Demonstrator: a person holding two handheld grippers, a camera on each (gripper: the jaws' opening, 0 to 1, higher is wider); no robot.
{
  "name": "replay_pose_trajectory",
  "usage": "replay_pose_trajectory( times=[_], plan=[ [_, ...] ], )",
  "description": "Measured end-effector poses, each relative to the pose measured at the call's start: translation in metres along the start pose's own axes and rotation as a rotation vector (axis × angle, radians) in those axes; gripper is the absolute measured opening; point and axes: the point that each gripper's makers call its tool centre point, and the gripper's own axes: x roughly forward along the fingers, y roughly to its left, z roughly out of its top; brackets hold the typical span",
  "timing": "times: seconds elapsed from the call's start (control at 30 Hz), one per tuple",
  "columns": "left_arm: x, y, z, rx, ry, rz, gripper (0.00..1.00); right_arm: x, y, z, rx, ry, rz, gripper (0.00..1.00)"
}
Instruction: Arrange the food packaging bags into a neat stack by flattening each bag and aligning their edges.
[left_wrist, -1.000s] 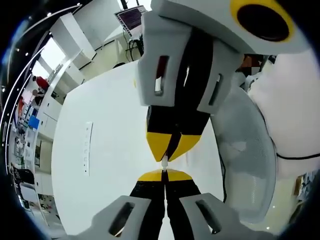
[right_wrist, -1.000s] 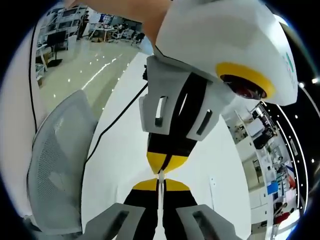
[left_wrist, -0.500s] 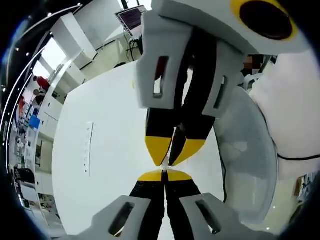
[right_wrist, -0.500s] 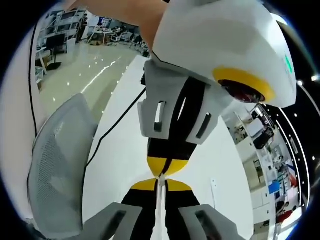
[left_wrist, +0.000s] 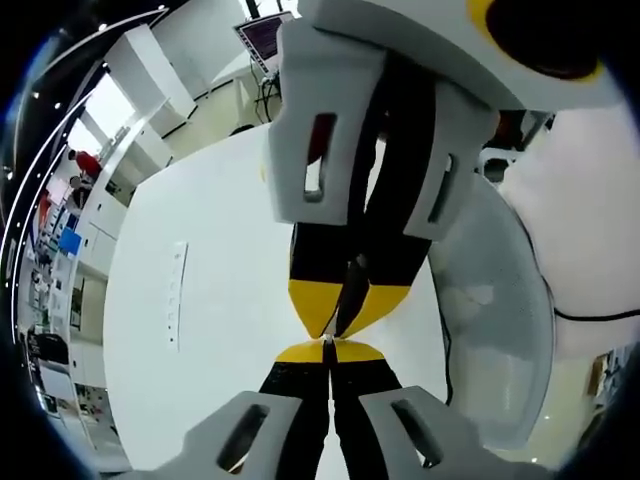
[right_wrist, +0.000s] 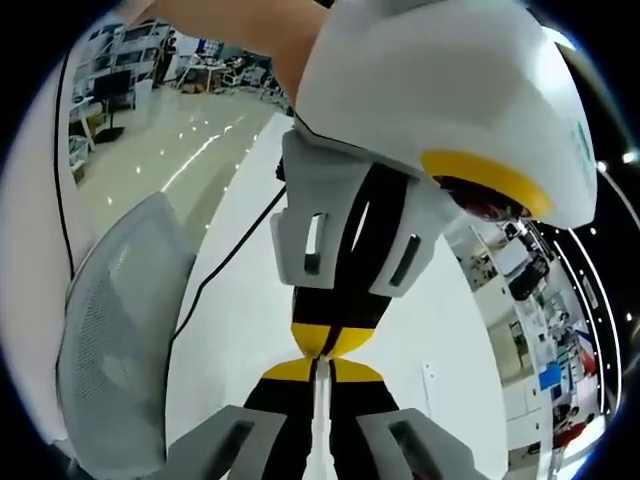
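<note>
Two grippers meet tip to tip above a white table.

In the left gripper view, a power strip (left_wrist: 175, 295) lies left on the white table (left_wrist: 210, 250); the left gripper (left_wrist: 328, 349) rises from the bottom, jaws together on a thin white edge, the right gripper (left_wrist: 340, 318) closed nose-to-nose above it, a mesh chair (left_wrist: 495, 320) right. Bags unidentifiable. In the right gripper view, both sets of jaws meet, closed, at lower centre.
</note>
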Motion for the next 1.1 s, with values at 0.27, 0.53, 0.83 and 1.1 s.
replay_pose_trajectory(
  times=[0.27, 0.53, 0.83, 1.1],
  plan=[
    [0.001, 0.0, -0.003, 0.0, 0.009, 0.001, 0.0, 0.0, 0.0, -0.003, -0.019, 0.023, 0.002, 0.0],
    [0.0, 0.003, -0.011, -0.012, 0.019, 0.006, 0.0, -0.004, 0.0, -0.01, -0.012, 0.029, -0.008, 0.0],
    [-0.001, 0.002, -0.009, -0.016, 0.011, 0.009, 0.0, -0.006, -0.001, -0.014, 0.002, 0.03, -0.006, 0.0],
    [0.0, 0.002, -0.007, -0.013, 0.006, 0.008, 0.0, -0.009, -0.001, -0.016, 0.004, 0.031, -0.009, 0.0]
  ],
)
